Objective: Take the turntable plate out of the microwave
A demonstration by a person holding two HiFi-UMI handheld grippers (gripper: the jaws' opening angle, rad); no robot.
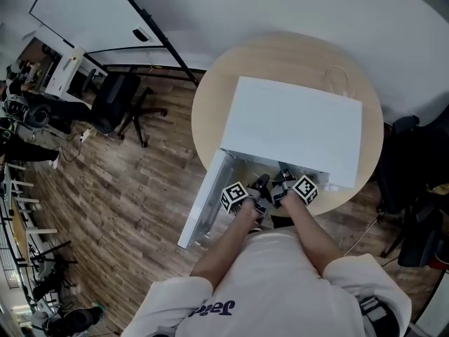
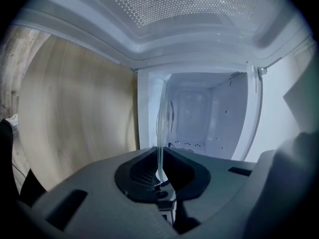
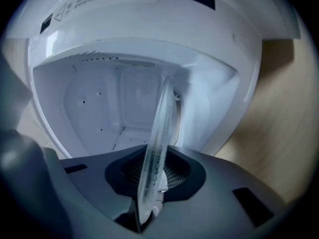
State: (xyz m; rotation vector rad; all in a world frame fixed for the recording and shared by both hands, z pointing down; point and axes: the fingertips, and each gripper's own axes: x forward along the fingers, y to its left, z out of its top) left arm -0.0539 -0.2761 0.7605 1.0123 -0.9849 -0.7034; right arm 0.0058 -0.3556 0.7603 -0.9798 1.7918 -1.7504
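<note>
Your left gripper (image 2: 160,182) and right gripper (image 3: 151,195) each clamp the rim of the clear round glass turntable plate (image 3: 162,128). It stands edge-on between their jaws, at the open mouth of the white microwave (image 1: 295,128).

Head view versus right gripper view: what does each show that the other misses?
Only the head view shows the person's arms, the open door, the wood floor and an office chair. Only the right gripper view shows the glass turntable plate, edge-on, clamped in the right tool, and the cavity's back wall. Both show the white microwave on the round table.
</note>
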